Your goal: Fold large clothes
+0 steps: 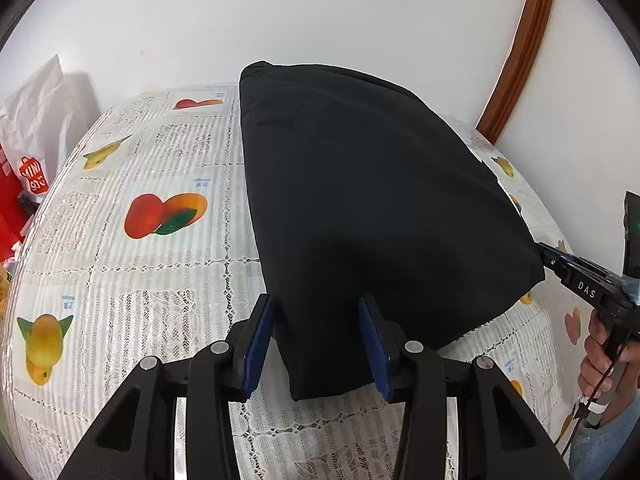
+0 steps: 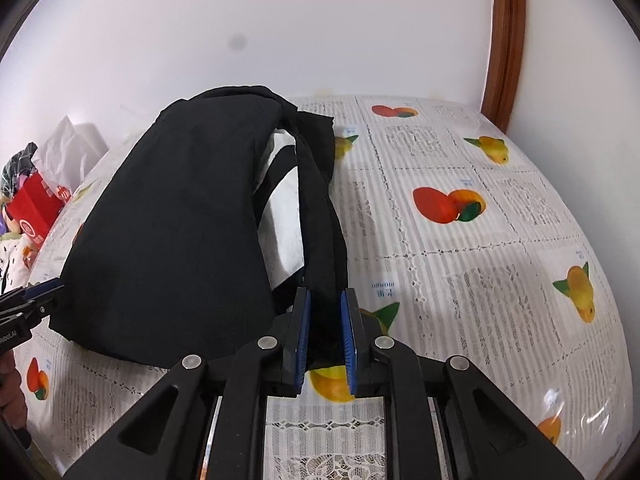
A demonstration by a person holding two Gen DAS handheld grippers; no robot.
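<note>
A large black garment (image 1: 372,200) lies folded on the table, with a white inner layer (image 2: 284,216) showing at its right edge in the right wrist view. My left gripper (image 1: 316,312) stands with blue pads wide apart around the garment's near corner, not pressing it. My right gripper (image 2: 325,312) has its blue pads close around a dark fold of the garment's edge (image 2: 320,240). The right gripper also shows in the left wrist view (image 1: 560,260) at the garment's right corner. The left gripper shows in the right wrist view (image 2: 36,296) at the garment's left corner.
The table (image 1: 140,280) carries a fruit-print lace-pattern cloth. A white bag (image 1: 36,120) and red packaging (image 2: 36,208) sit off its left side. A white wall and a brown wooden frame (image 1: 516,52) stand behind.
</note>
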